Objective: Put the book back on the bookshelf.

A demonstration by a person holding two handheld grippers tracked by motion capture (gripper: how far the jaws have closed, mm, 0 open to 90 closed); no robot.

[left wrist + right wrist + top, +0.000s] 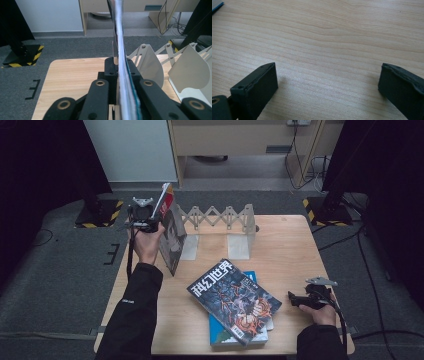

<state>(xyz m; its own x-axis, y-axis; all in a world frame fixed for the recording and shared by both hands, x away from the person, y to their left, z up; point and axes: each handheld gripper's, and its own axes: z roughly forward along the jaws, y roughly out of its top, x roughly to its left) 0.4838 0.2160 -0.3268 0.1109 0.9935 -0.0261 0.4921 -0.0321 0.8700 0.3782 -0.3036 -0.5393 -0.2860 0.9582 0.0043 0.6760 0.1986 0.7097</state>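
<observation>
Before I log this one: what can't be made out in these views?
- Magazine held by the left gripper: high view shows its cover steeply slanted, title unreadable; in the left gripper view it is edge-on.
- Blue book: cover hidden under the magazine lying on it.
- Right gripper: jaws too small in the high view.
- Rack: cut off at the right edge in the left gripper view.

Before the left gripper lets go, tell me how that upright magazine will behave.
The magazine looks thin and floppy: its page edges bow between the left gripper jaws. Standing on its lower edge beside the rack, it would probably tip once released. It seems light.
</observation>
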